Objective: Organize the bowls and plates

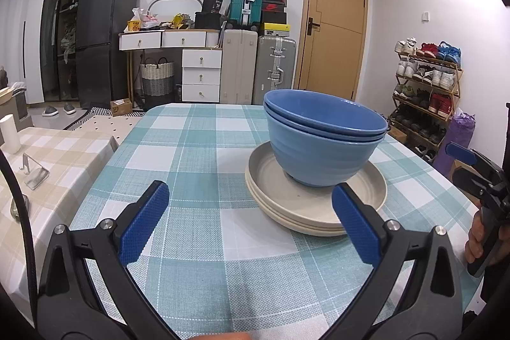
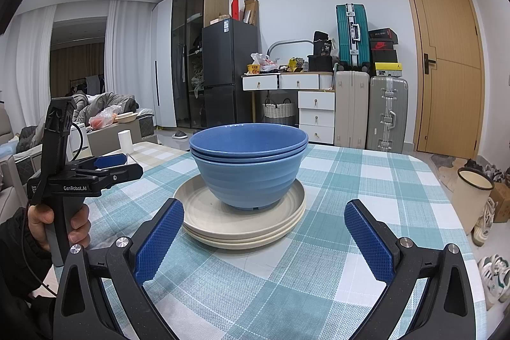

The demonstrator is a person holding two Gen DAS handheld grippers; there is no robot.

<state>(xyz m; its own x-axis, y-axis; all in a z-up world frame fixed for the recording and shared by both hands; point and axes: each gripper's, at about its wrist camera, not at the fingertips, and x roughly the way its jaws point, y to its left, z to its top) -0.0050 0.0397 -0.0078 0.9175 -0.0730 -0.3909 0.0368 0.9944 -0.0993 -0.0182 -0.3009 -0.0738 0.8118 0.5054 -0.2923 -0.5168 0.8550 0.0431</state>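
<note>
A nested stack of blue bowls (image 1: pixel 322 142) (image 2: pixel 248 168) stands on a stack of cream plates (image 1: pixel 280 196) (image 2: pixel 204 212) on the teal checked tablecloth (image 1: pixel 191 155) (image 2: pixel 350 180). My left gripper (image 1: pixel 251 225) is open and empty, held low over the cloth just short of the plates, its right fingertip overlapping the plates' near rim in the view. My right gripper (image 2: pixel 264 235) is open and empty too, facing the stack from its other side. Each gripper appears in the other's view, held by a hand: the left gripper (image 2: pixel 102 168) and the right gripper (image 1: pixel 478 168).
A beige checked table (image 1: pixel 47 155) adjoins on the left with a white cup (image 1: pixel 9 133) and a metal stand (image 1: pixel 33 174). Drawers, suitcases (image 1: pixel 258 69) and a fridge line the far wall. A shoe rack (image 1: pixel 427 91) and a bin (image 2: pixel 471 199) stand beyond the table's right edge.
</note>
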